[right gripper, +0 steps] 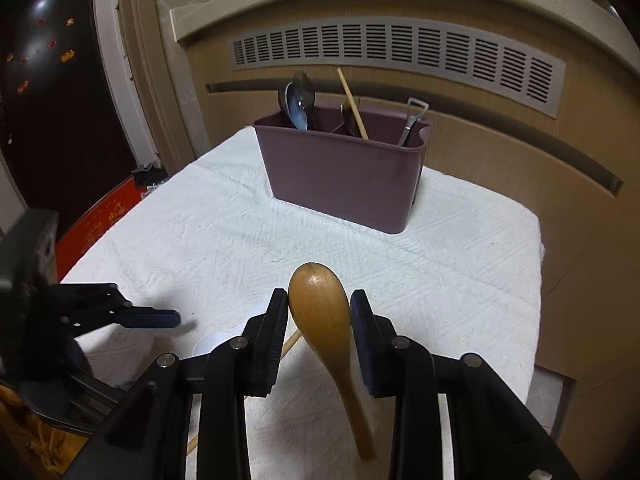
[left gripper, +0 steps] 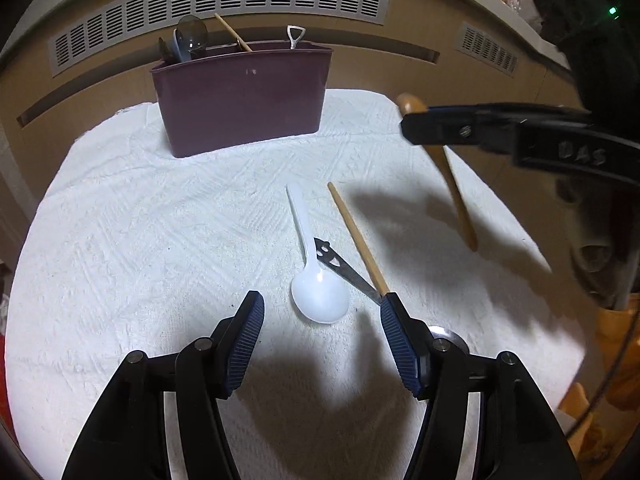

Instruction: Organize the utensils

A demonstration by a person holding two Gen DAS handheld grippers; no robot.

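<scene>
My right gripper [right gripper: 319, 305] is shut on a wooden spoon [right gripper: 326, 316] and holds it above the white cloth, bowl forward, handle hanging down. It shows from the side in the left wrist view [left gripper: 416, 128], with the wooden spoon [left gripper: 460, 200] angled down. My left gripper [left gripper: 322, 307] is open and empty, low over a white plastic spoon [left gripper: 318, 292]. A wooden chopstick [left gripper: 358, 240] and a metal utensil [left gripper: 344, 268] lie beside that spoon. The maroon utensil holder [left gripper: 244, 96] stands at the back with several utensils in it; it also shows in the right wrist view [right gripper: 344, 172].
The white cloth [left gripper: 140, 240] covers the table. A beige wall with vent grilles [left gripper: 220, 0] runs close behind the holder. The table's left edge drops off to a dark floor area [right gripper: 92, 220]. My left gripper [right gripper: 148, 318] shows at the lower left of the right wrist view.
</scene>
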